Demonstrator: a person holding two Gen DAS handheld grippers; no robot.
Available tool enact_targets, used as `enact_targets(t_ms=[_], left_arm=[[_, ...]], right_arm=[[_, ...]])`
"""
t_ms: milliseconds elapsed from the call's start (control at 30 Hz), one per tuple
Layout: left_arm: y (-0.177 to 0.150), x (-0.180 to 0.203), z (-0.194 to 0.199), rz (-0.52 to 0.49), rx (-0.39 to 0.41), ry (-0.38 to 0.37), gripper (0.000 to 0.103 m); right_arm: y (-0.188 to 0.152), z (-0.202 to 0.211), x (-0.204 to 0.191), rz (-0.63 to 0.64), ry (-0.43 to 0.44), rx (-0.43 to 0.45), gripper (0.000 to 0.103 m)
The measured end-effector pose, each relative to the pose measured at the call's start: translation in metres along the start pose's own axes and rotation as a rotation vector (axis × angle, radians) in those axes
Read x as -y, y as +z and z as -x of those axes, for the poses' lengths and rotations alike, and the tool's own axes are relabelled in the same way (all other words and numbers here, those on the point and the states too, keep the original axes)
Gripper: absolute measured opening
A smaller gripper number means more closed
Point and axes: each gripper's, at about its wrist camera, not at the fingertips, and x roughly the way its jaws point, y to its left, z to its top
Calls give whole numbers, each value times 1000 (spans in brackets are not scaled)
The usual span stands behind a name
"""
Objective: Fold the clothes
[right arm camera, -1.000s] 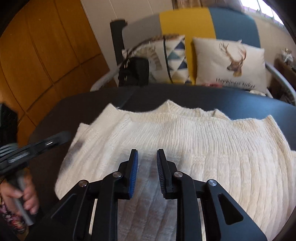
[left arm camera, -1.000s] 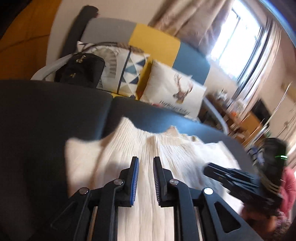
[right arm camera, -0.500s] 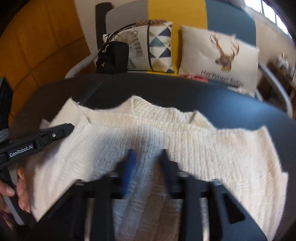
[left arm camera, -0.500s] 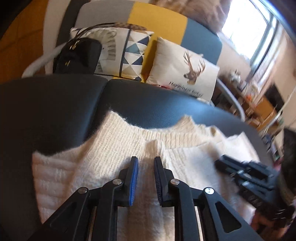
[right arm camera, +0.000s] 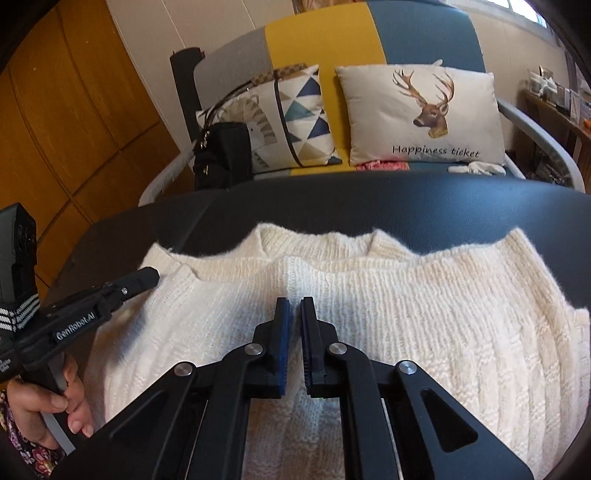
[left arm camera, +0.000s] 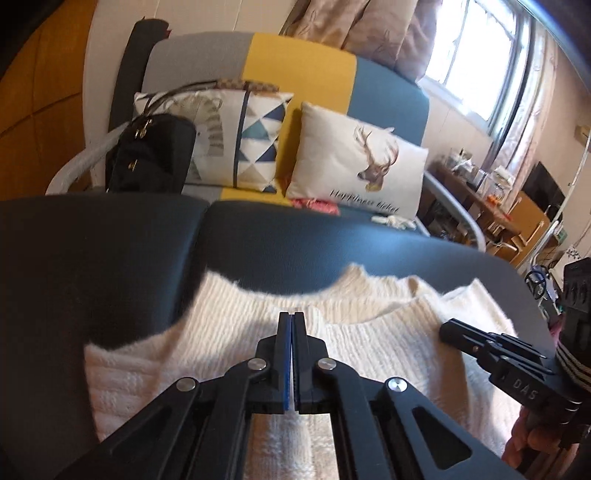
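A fluffy white sweater [right arm camera: 406,325] is lying on a dark padded table [right arm camera: 369,206], filling the lower middle of both views. Its neck edge is pointing up toward the sofa [right arm camera: 369,33] with the deer pillow [right arm camera: 421,110] at the top of the frame. One layer is already lying over another near the collar, so part of it is looking folded.

The left gripper [left arm camera: 291,325] is sitting low in the middle of its view, and its two fingers are pressed together with a thin bit of white showing between them. It is probably pinching the sweater so the cloth can be lifted and folded over.

The right gripper [right arm camera: 293,314] is also low in the middle, with its fingers nearly closed and a small gap left. The knit is blocking the view under its tips, so I cannot tell if it is holding any cloth.

A hand [right arm camera: 48,410] at the lower left is holding the left gripper's handle.
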Motion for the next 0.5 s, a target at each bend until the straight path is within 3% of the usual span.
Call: enact_targets(t_ms=[67, 167, 300, 433, 500], left_arm=[[4, 2, 7, -12, 44, -8, 0], [-1, -6, 3, 32, 46, -7, 0], [-10, -19, -6, 103, 37, -4, 1], [-19, -31, -14, 174, 27, -2, 1], [-23, -37, -19, 209, 22, 0, 2]], right_arm=[[7, 5, -1, -1, -8, 35, 5], [21, 13, -3, 17, -43, 110, 0], [25, -9, 3, 40, -102, 76, 0], [8, -14, 19, -49, 22, -1, 2], [-2, -3, 16, -53, 72, 3, 21]])
